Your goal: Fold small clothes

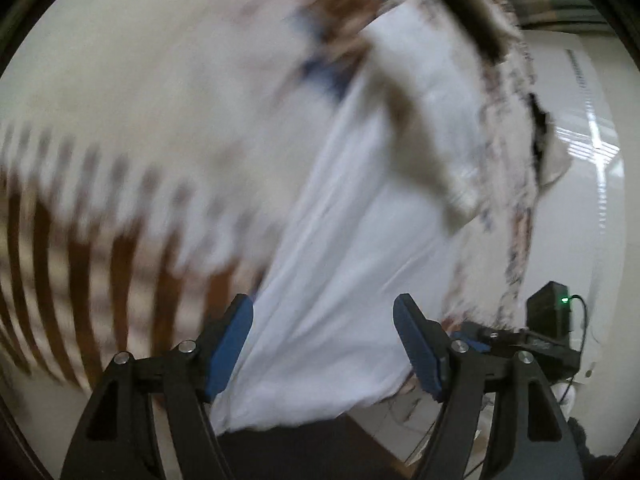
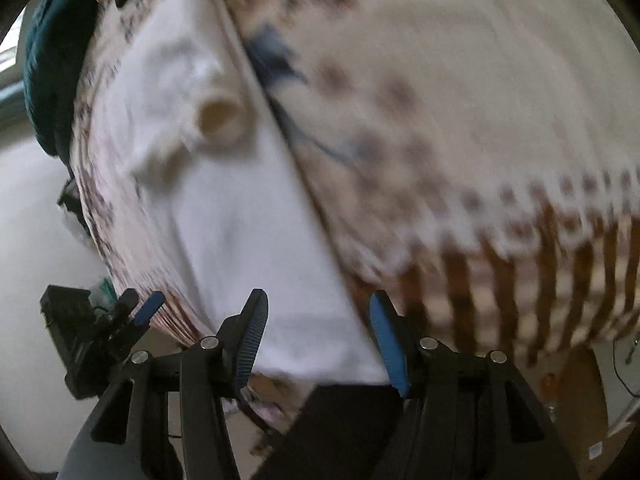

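Mostly, both of my views are smeared with blur. A cream tablecloth with navy and brown printed motifs and a brown tasselled fringe (image 1: 132, 92) covers the surface; in the left wrist view its fringe runs along the lower left, and in the right wrist view it (image 2: 460, 92) fills the upper right with the fringe at the right edge. Beyond the cloth's edge, pale glossy floor (image 1: 580, 200) shows at the right of the left view, streaked with reflections.

On the cloth lies the small white soft cotton garment (image 1: 340, 280), folded into a long panel with gentle creases. In the right wrist view it (image 2: 224, 208) stretches from upper left to bottom centre, with a rolled cuff opening showing as a cream ring. A dark teal fabric heap (image 2: 52, 68) sits in that view's upper left.

My left gripper (image 1: 322, 346), black with blue ribbed pads, stands with jaws apart over the garment's near edge, gripping nothing. My right gripper (image 2: 316, 340) is likewise spread, nothing pinched, the white fabric showing between its fingers.
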`<state>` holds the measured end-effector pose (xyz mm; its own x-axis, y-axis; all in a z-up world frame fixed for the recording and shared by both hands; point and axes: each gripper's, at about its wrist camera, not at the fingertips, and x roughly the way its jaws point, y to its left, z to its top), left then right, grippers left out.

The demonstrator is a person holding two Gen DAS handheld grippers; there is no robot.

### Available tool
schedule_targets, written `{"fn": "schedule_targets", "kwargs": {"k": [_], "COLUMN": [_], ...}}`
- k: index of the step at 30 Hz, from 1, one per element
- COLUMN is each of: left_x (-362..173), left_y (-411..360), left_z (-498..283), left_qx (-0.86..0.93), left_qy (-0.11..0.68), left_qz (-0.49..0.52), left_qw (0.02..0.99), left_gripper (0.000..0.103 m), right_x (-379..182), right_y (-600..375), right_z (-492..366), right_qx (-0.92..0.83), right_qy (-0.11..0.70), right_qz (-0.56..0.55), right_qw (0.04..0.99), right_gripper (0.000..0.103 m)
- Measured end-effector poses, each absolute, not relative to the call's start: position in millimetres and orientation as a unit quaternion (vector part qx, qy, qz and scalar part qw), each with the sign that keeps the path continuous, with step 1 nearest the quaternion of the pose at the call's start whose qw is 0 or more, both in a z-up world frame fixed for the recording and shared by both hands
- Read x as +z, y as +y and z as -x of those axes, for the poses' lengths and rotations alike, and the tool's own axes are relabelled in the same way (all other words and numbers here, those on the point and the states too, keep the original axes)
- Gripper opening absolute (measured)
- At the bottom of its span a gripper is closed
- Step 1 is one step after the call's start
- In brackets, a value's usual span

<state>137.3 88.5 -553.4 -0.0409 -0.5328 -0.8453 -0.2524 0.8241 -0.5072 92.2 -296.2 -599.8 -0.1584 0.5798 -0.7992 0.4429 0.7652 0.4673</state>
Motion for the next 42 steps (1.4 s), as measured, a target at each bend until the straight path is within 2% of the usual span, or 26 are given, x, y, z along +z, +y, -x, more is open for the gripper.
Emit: {"fn": "schedule_targets", "kwargs": {"k": [6, 10, 11, 12, 13, 14, 18, 20, 22, 23, 33, 42], "left_x": [-593.7, -593.1, -590.6, -588.6, -588.2, -588.4, -582.0, -577.4, -569.1, -564.3, -507.8, -499.4], "left_y": [93.6, 85.2, 83.7, 83.4, 80.9, 79.7, 85.2, 93.5, 95.4, 96.6, 98.4, 83.5], "left_z": [-81.8, -73.6, -72.1, -69.1, -67.2, -66.0, -62.8, -59.1, -57.1, -56.9, -88.6, -211.6], "left_qx": [-0.097, -0.104, -0.107, -0.113, -0.112, -0.113, -0.114, -0.112, -0.110, -0.112, -0.119, -0.146], "left_qy": [0.742, 0.738, 0.735, 0.733, 0.736, 0.737, 0.723, 0.715, 0.709, 0.705, 0.650, 0.592], "left_qz": [0.275, 0.273, 0.270, 0.270, 0.264, 0.265, 0.296, 0.319, 0.337, 0.348, 0.456, 0.506], "left_qw": [0.604, 0.609, 0.613, 0.614, 0.613, 0.611, 0.614, 0.612, 0.610, 0.607, 0.596, 0.609], "left_gripper": [0.071, 0.069, 0.061, 0.031, 0.018, 0.010, 0.006, 0.006, 0.005, 0.005, 0.005, 0.005], "right_x": [-631.3, -650.3, -653.2, -655.9, -658.1, -659.6, -663.1, -659.7, -654.8, -651.8, -594.2, -546.3], "right_y": [-299.0, -293.1, -290.7, -285.7, -280.7, -279.1, -262.4, -258.6, -254.3, -252.0, -266.9, -279.8], "right_z": [-44.1, -29.3, -26.1, -27.2, -28.6, -26.1, -30.9, -28.0, -27.0, -24.8, -38.0, -150.3], "right_qx": [0.077, 0.083, 0.087, 0.088, 0.089, 0.088, 0.089, 0.097, 0.104, 0.107, 0.150, 0.161], "right_qy": [0.771, 0.772, 0.771, 0.771, 0.772, 0.771, 0.763, 0.760, 0.758, 0.755, 0.705, 0.631], "right_qz": [-0.346, -0.359, -0.362, -0.362, -0.363, -0.366, -0.377, -0.381, -0.384, -0.388, -0.466, -0.506], "right_qw": [0.529, 0.518, 0.516, 0.515, 0.515, 0.513, 0.517, 0.517, 0.517, 0.517, 0.513, 0.565], "right_gripper": [0.055, 0.055, 0.056, 0.056, 0.056, 0.056, 0.052, 0.020, 0.007, 0.004, 0.002, 0.002]}}
